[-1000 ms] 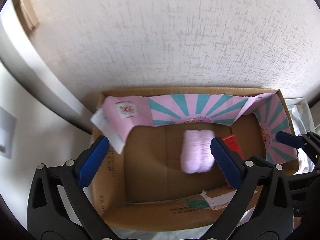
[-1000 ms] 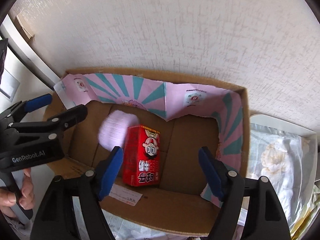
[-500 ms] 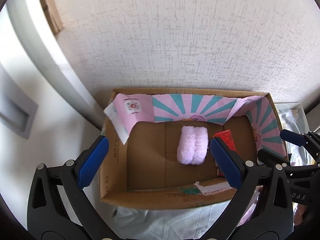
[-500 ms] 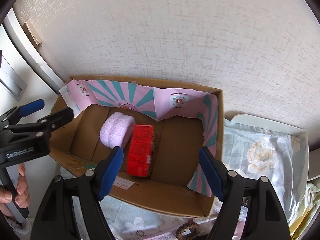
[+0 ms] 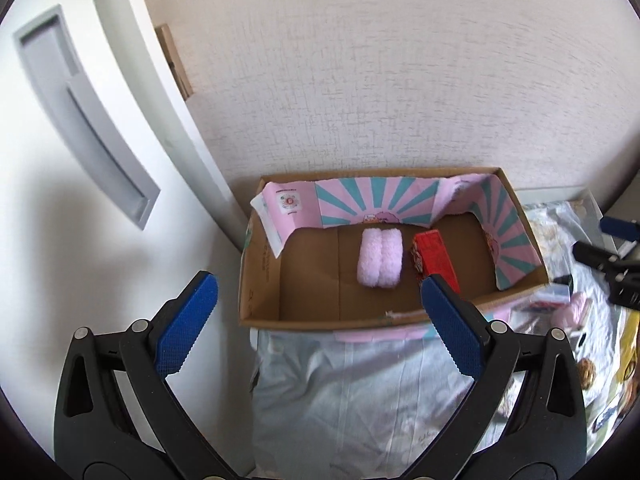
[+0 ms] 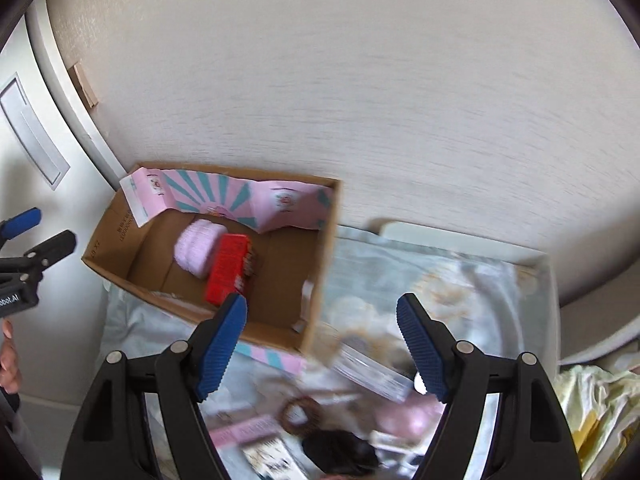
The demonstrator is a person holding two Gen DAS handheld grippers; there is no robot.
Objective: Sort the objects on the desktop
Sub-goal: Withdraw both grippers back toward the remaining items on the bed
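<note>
Both grippers have drawn back from the cardboard box [image 5: 256, 272]. The left gripper [image 5: 316, 324] and right gripper [image 6: 322, 346] have fingers wide, empty. Pink towel [image 5: 379, 257] lies inside; red carton [image 5: 436, 254], at its 3 o'clock, has tipped onto its side. More clutter [image 6: 298, 412] awaits sorting on the surface.

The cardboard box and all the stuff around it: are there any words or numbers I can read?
"obotAI": white letters, cut off by the picture edge, on the black left tongs.
Brown cardboard box: dark print on its left wall, too small to read.
Red carton in the box: print too blurred.
Booklets on the cloth: too blurred.
</note>
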